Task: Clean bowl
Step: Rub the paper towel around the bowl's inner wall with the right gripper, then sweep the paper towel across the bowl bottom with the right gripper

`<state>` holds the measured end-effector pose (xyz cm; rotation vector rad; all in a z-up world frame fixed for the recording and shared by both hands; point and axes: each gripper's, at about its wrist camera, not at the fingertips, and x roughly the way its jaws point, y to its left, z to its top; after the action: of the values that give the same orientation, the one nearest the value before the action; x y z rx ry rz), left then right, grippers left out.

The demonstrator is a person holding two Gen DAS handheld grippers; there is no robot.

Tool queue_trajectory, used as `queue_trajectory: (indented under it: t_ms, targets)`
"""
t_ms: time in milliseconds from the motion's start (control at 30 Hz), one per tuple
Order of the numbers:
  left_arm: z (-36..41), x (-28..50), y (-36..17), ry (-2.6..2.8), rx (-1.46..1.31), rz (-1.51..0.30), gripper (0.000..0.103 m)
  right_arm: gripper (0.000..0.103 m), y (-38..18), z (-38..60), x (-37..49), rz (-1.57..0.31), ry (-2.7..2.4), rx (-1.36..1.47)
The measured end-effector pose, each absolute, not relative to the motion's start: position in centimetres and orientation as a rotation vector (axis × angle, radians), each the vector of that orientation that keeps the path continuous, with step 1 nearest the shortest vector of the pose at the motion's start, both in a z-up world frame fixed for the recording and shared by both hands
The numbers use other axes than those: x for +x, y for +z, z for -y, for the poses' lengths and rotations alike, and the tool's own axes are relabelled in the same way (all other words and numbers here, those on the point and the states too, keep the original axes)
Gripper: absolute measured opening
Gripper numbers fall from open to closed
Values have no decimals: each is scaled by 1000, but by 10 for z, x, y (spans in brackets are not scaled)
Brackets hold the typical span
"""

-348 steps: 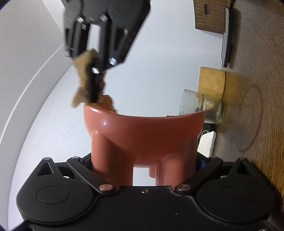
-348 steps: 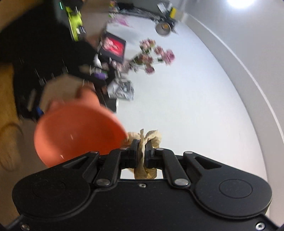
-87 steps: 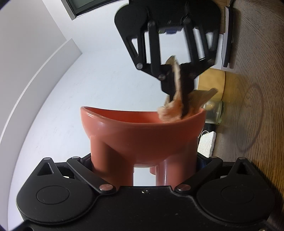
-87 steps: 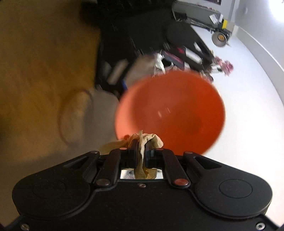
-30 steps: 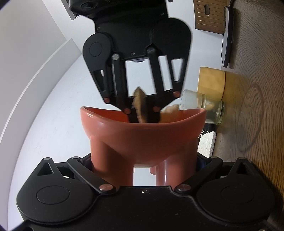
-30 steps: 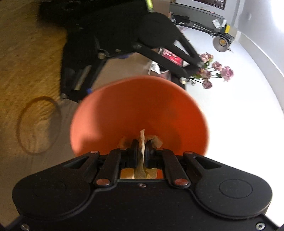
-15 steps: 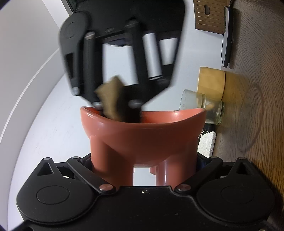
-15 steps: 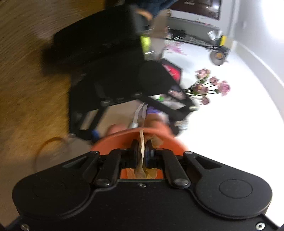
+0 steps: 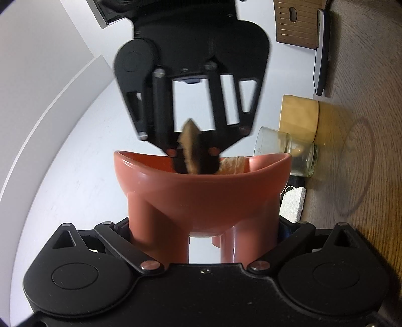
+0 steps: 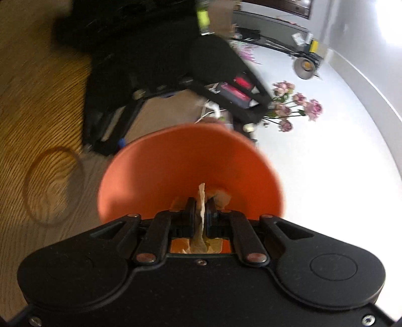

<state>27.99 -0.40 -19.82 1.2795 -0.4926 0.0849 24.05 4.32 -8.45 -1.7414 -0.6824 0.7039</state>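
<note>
A red-orange bowl (image 9: 201, 188) is held up off the table, its stubby feet clamped between the jaws of my left gripper (image 9: 204, 234). My right gripper (image 9: 194, 161) reaches down over the far rim into the bowl, shut on a crumpled brown cloth (image 9: 189, 143). In the right wrist view the cloth (image 10: 201, 198) sticks up between the closed fingers of the right gripper (image 10: 201, 203), deep in the bowl (image 10: 176, 163). Behind the bowl is the blurred black body of the left gripper (image 10: 150, 75). The bowl's floor is hidden.
On the wooden table (image 9: 364, 125) to the right are a clear glass jar (image 9: 299, 156), a round wooden block (image 9: 299, 118), a white sponge (image 9: 294, 203), a dark tablet (image 9: 321, 50) and a slatted board (image 9: 296, 22). Pink flowers (image 10: 296, 105) stand behind the bowl.
The right gripper with the cloth swung to the bowl's left rim half a second ago and is now back near the middle. The bowl and left gripper stayed still.
</note>
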Motion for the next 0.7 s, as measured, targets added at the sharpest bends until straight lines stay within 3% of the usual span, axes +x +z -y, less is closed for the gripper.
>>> queue_trajectory:
  t_ms: [300,700]
  targets:
    - [-3,271,-197,83,1279,494,97,8,-103,-46,222,622,826,-1781]
    - [-1,273,-197,82,1279,495,97,8,-72,-56,205,779,760,-1663]
